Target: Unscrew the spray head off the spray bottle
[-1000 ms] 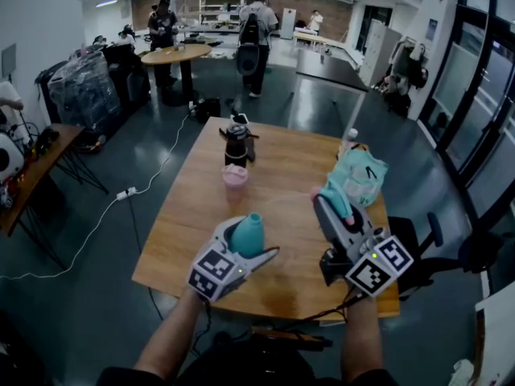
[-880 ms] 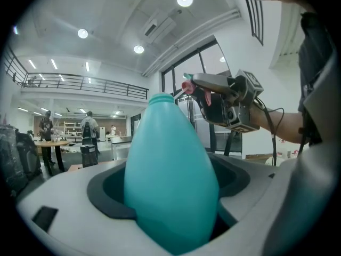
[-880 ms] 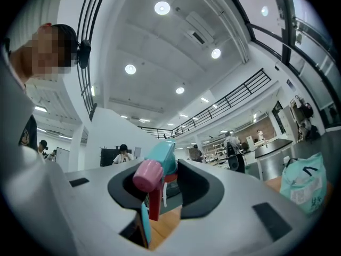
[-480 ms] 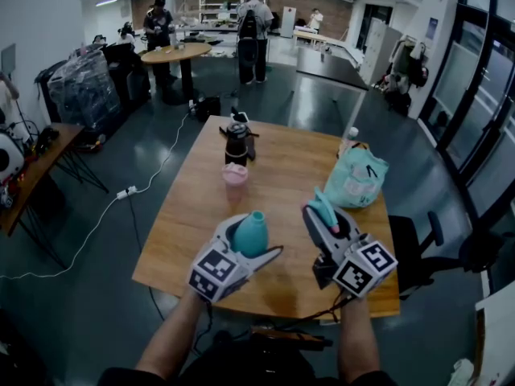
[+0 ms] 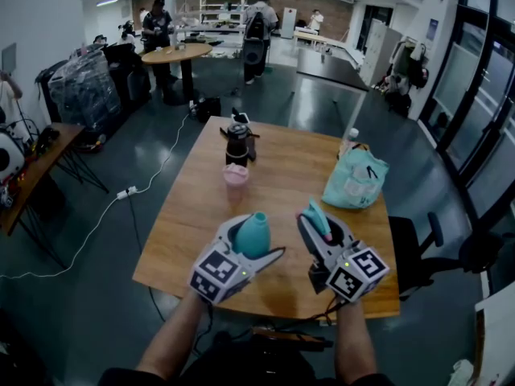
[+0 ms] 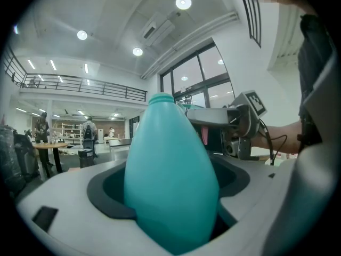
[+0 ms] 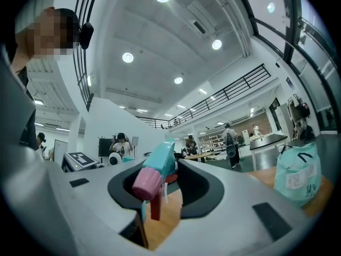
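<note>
The left tongs (image 5: 259, 243) are closed around the belly of the teal bottle (image 6: 170, 180), its neck bare, above the near edge of the tabletop (image 5: 201, 207). Just right of the bottle, the right tongs (image 5: 319, 225) clamp the spray head (image 7: 160, 161). They have sunk toward the wood over the last second, well clear of the neck. The unscrewing looks finished.

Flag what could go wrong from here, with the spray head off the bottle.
1. The bottle in the left gripper has an open neck. Tipping it could spill whatever is inside, which can't be seen.
2. The right gripper holds the spray head by its irregular body. It may slip and fall to the table or past its near edge.
</note>
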`<state>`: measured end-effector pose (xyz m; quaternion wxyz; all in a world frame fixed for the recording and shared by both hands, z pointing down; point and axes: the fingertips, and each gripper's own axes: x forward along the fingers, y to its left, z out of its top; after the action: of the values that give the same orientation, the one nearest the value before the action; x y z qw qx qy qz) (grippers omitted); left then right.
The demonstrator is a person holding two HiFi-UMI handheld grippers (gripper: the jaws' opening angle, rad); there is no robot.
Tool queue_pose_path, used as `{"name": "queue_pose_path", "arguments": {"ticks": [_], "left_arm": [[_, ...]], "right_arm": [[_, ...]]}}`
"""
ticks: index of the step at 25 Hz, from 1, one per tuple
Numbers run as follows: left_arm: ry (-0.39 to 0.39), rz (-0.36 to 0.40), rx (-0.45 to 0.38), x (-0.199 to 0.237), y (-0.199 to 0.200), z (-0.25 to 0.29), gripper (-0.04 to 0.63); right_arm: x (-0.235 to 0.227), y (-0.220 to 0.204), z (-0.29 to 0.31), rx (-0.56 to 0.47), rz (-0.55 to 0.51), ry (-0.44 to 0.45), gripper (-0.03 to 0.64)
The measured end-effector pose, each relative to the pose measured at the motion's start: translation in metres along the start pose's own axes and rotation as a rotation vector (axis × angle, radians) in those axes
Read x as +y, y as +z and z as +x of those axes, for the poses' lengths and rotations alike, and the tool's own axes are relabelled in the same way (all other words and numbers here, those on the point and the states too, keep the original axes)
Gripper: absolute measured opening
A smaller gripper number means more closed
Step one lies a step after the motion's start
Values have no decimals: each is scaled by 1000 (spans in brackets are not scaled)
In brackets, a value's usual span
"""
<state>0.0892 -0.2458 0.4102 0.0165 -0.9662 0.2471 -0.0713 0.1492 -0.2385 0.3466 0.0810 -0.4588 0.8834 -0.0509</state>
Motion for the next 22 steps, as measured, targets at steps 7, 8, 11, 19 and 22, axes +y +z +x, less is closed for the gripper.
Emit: {"name": "queue_pose_path", "arguments": {"ticks": [7, 8, 11, 19, 22], "left_arm": [[-6, -1, 0, -3, -1, 0, 426], [-6, 0, 1, -3, -1, 0, 426], [-8, 0, 0, -3, -1, 1, 426], [-6, 2, 1, -3, 0, 2, 426], [-7, 3, 3, -3, 0, 3, 426]], "right_arm": [[1, -3, -2, -6, -17, -1, 133], [2, -3, -2, -4, -20, 0, 133], [1, -4, -1, -3, -23, 2, 133], [2, -4, 0, -4, -25, 4, 133], [1, -4, 0, -3, -26, 4, 132]]}}
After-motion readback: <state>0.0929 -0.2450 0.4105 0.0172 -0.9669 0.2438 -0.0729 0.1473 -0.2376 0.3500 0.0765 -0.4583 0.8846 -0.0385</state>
